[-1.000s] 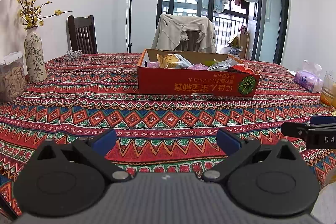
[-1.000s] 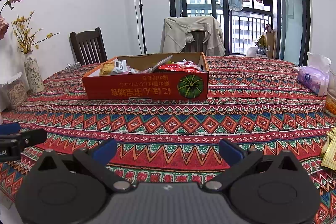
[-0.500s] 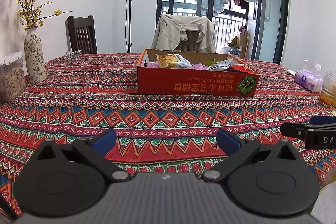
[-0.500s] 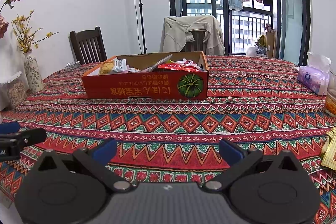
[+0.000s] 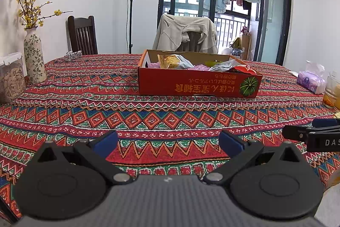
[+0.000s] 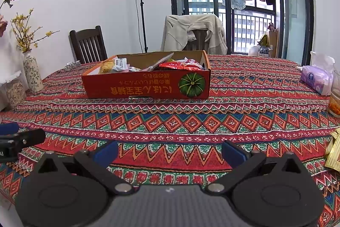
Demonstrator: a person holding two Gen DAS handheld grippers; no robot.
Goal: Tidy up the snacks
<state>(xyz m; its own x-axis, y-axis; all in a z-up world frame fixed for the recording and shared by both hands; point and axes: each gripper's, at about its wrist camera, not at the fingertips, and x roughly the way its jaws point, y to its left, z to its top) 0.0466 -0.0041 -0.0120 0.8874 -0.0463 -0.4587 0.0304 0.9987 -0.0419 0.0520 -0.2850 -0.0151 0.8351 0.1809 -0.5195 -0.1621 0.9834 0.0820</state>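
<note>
Patterned red, green and blue cloth covers the worktop (image 5: 89,99) across both views. Nearest me, low in the left view, my left gripper (image 5: 169,140) hangs just above the cloth with its blue-padded fingers (image 5: 106,142) spread wide and nothing between them. Low in the right view, my right gripper (image 6: 170,150) is the same: fingers (image 6: 233,152) well apart, holding nothing. Each gripper shows in the other's view, the right one at the right edge of the left view, the left one at the left edge of the right view.

At the right edge of the right view, a yellow packet (image 6: 334,152) lies on the cloth, just beside my right gripper but not touching it.

Farther back, mid-frame, stands the red box (image 5: 197,84) with a green pumpkin printed on its front. Snacks (image 5: 173,61) fill it: a clear bag with something golden at the left, pale and silver wrappers in the middle, a red packet (image 6: 180,66) at the right.

Right of the box, near the frame edge, sit a purple tissue pack (image 5: 310,82) and a clear jar (image 5: 331,90) of orange pieces. At the left edge are a clear tub (image 5: 10,78) and a flowered vase (image 5: 34,56) with yellow sprigs.

Beyond the worktop stand a dark chair (image 5: 82,35), a chair draped with a beige jacket (image 5: 184,32), and a glass door (image 5: 274,14) with laundry hanging outside.
</note>
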